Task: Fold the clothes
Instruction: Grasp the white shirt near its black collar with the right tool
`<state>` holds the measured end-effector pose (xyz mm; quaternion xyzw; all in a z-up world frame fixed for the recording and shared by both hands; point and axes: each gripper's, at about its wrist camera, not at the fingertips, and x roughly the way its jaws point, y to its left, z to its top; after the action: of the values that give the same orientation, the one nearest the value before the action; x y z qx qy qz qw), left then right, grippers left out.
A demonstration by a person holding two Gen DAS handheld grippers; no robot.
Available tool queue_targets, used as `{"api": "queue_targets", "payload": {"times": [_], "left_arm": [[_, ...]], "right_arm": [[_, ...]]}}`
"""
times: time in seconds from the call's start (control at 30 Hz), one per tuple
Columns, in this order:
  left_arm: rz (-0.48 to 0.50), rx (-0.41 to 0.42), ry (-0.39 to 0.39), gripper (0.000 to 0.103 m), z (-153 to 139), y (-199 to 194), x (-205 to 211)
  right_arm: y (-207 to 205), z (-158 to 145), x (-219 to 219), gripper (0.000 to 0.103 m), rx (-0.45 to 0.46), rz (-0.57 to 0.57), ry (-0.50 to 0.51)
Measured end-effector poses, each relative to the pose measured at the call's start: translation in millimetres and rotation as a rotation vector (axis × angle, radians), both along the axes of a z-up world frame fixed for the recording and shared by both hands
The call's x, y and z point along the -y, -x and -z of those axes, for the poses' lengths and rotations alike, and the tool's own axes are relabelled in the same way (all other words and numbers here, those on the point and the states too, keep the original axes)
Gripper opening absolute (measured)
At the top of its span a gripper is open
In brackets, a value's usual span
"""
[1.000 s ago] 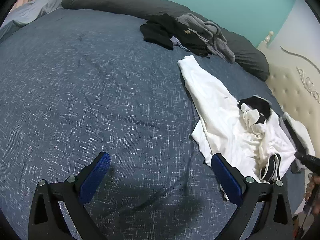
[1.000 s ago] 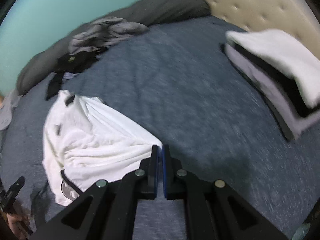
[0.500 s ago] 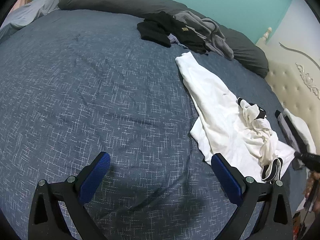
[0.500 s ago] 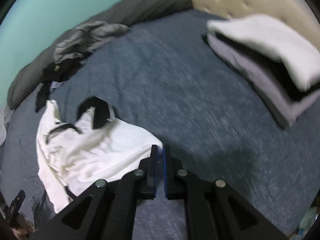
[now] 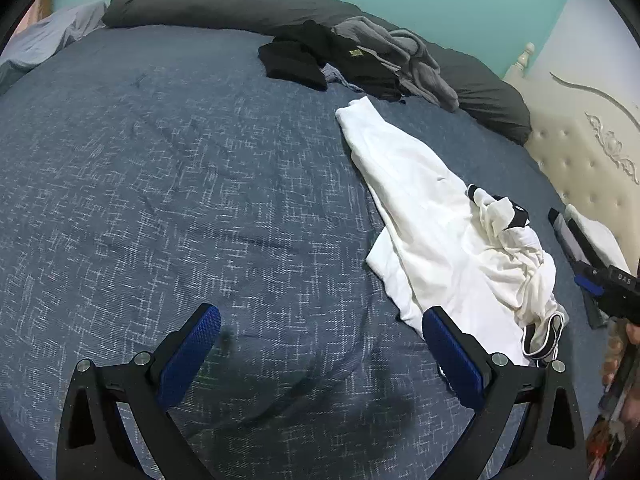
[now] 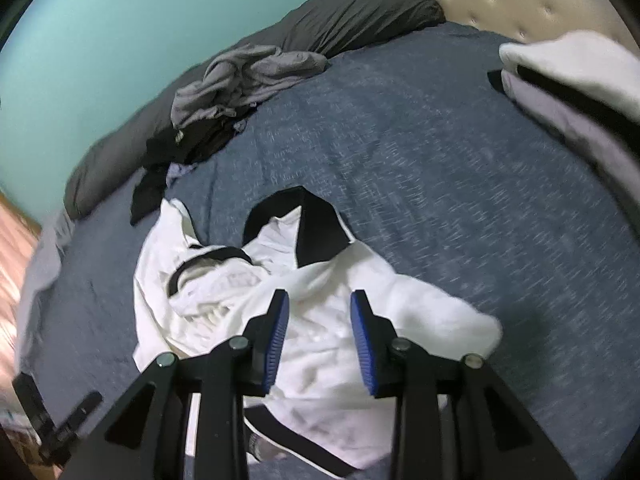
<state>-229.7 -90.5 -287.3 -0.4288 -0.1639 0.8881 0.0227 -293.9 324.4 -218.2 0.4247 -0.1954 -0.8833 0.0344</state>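
Note:
A crumpled white garment [image 5: 432, 216] with black trim lies on the right part of the blue bed [image 5: 160, 160]. My left gripper [image 5: 320, 314] is open wide just above the bare bedspread, and the garment's near edge lies by its right finger. My right gripper [image 6: 320, 296] hovers over the white garment [image 6: 420, 308]. Its jaws are opening, and the pads stand apart from the cloth showing below the gap. In the left wrist view the right gripper [image 5: 608, 284] shows at the right edge.
A heap of black and grey clothes [image 5: 360, 64] lies at the far side by a dark grey rolled duvet [image 5: 224, 4]. A folded stack of white, black and lilac items [image 6: 572, 76] sits near the cream padded headboard [image 5: 580, 152].
The right gripper was shut at the garment's edge; its jaws have now parted and it has moved over the white cloth. The garment has settled lower and shifted. The left gripper stayed put.

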Motion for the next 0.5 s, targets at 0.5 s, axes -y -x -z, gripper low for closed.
{"api": "queue_targets", "payload": {"times": [0.5], "left_arm": [[0.039,-0.035,0.022,0.103,-3,11,-27]], "right_arm": [[-5,27,33,0.038,-0.111,-0.116,0.035]]}}
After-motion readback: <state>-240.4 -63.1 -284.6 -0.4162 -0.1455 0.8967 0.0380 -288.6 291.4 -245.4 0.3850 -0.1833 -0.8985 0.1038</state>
